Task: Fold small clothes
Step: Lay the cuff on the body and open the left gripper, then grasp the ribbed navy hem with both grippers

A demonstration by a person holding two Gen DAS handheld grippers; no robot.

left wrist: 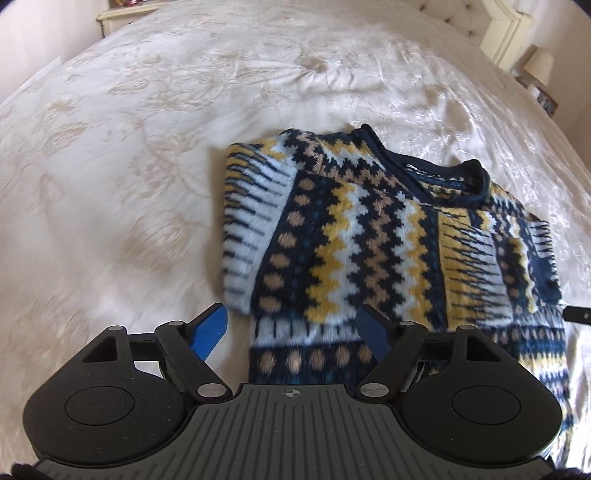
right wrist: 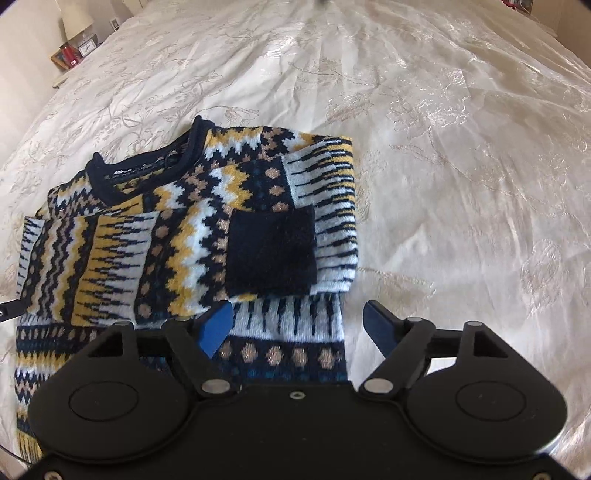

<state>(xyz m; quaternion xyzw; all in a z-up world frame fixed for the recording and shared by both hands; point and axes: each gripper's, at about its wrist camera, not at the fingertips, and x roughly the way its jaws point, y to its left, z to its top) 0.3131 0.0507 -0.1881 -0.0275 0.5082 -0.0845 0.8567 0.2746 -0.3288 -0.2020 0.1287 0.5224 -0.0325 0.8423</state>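
A small knitted sweater (left wrist: 369, 240) in navy, yellow, white and tan zigzags lies flat on the bed, both sleeves folded in over the body and the navy collar at the far end. It also shows in the right wrist view (right wrist: 177, 229), where a navy cuff (right wrist: 271, 251) rests on the chest. My left gripper (left wrist: 291, 325) is open and empty, hovering over the sweater's lower left edge. My right gripper (right wrist: 297, 325) is open and empty, over the lower right edge near the hem.
The sweater lies on a cream embroidered bedspread (left wrist: 147, 147) that fills both views. A bedside table with a lamp (right wrist: 75, 22) and small items stands at one side, and a cream headboard post (left wrist: 506, 33) is at the far edge.
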